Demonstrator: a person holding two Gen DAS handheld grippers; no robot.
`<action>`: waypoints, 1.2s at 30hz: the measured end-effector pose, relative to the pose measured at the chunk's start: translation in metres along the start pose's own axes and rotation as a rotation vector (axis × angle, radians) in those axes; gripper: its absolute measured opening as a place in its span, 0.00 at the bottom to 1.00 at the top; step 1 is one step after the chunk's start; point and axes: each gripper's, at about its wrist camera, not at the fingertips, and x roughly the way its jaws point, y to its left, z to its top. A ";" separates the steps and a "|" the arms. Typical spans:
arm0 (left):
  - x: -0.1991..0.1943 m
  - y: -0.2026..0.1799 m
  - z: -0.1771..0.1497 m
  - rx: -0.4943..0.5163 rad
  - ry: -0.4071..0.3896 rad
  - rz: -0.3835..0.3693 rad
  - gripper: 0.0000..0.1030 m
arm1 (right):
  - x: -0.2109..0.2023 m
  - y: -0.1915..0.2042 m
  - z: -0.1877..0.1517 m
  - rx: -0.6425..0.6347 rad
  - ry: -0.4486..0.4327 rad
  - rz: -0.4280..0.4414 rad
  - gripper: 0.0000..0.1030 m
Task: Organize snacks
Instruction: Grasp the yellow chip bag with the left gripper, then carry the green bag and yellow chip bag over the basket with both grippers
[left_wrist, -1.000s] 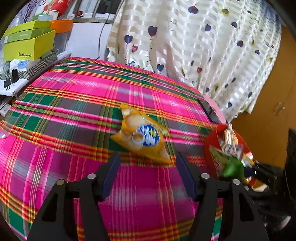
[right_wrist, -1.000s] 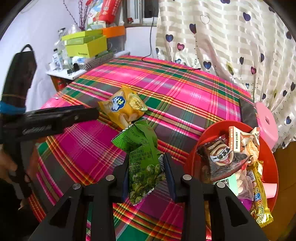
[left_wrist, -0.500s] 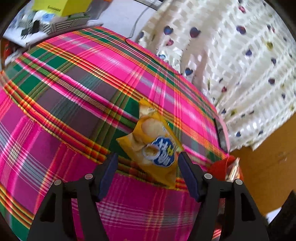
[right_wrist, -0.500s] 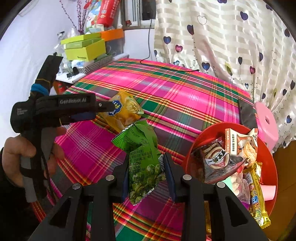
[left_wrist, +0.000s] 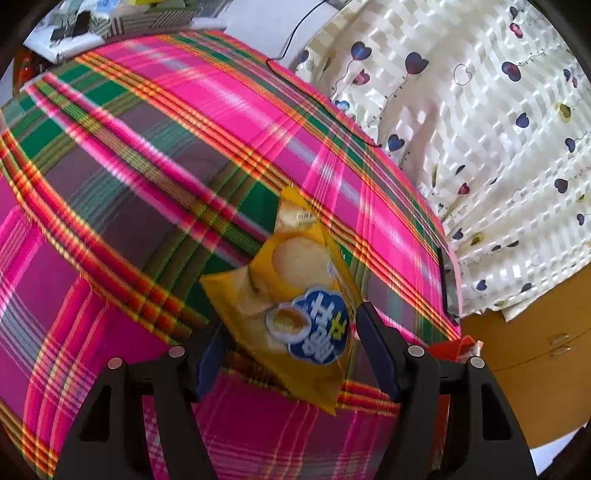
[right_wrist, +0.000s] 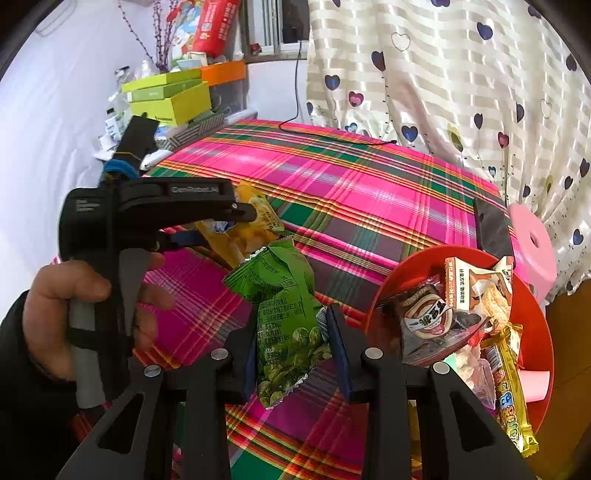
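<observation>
A yellow snack bag (left_wrist: 295, 299) with a blue logo lies on the plaid tablecloth (left_wrist: 155, 177). My left gripper (left_wrist: 291, 358) is open with its fingers on either side of the bag's near end. In the right wrist view the left gripper (right_wrist: 221, 225) reaches over the same yellow bag (right_wrist: 255, 225). My right gripper (right_wrist: 293, 354) is shut on a green pea snack bag (right_wrist: 284, 306) and holds it above the cloth, left of a red bowl (right_wrist: 532, 317) filled with several snack packs.
A black phone (right_wrist: 491, 229) lies near the table's far right edge by a pink stool (right_wrist: 532, 243). Green boxes (right_wrist: 170, 99) and clutter stand on a shelf at back left. A heart-print curtain (right_wrist: 461, 74) hangs behind the table.
My left gripper has moved forward and down, so the yellow bag now sits between its open fingers. My right gripper still holds the green bag in about the same place.
</observation>
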 end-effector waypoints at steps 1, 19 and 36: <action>0.001 -0.001 0.001 0.009 -0.004 0.011 0.66 | 0.000 -0.001 0.000 0.002 -0.001 0.001 0.30; -0.024 -0.014 -0.004 0.237 -0.067 0.054 0.49 | -0.012 -0.008 -0.007 0.032 -0.022 -0.018 0.30; -0.108 -0.032 -0.063 0.424 -0.116 -0.008 0.50 | -0.052 0.002 -0.021 0.065 -0.085 -0.063 0.30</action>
